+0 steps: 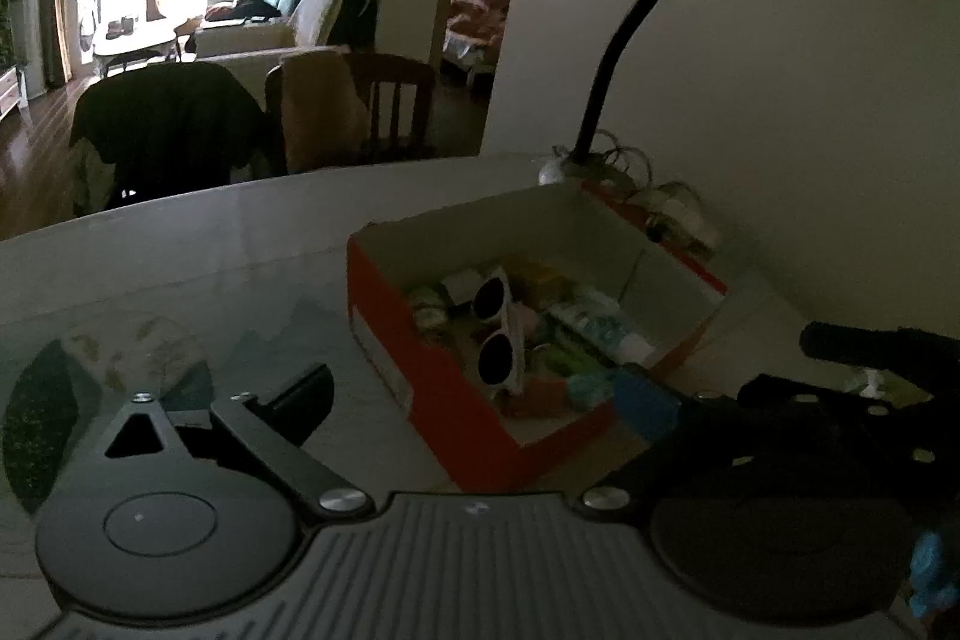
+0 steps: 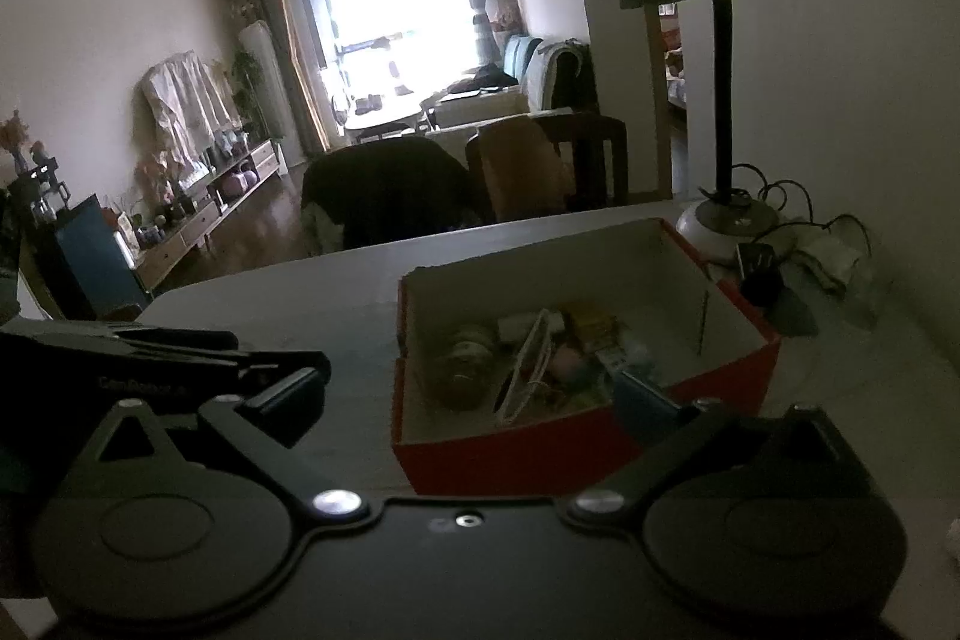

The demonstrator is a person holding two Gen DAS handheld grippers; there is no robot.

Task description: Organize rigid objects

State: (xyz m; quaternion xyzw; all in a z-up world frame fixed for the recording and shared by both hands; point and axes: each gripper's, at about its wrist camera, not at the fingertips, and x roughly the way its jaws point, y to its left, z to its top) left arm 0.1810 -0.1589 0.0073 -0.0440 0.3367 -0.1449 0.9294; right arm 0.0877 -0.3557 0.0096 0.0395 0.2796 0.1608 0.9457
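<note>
Left wrist view: red cardboard box with white lining (image 1: 432, 388) sits on pale surface (image 1: 240, 232), white-framed round sunglasses (image 1: 497, 337) atop its clutter, both grippers' fingers released and empty; next pick should approach from above, avoiding the box walls.

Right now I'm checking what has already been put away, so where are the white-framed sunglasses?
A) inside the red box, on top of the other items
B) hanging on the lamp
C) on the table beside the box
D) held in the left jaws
A: the sunglasses lie inside the red box, resting on the other small items there.
</note>
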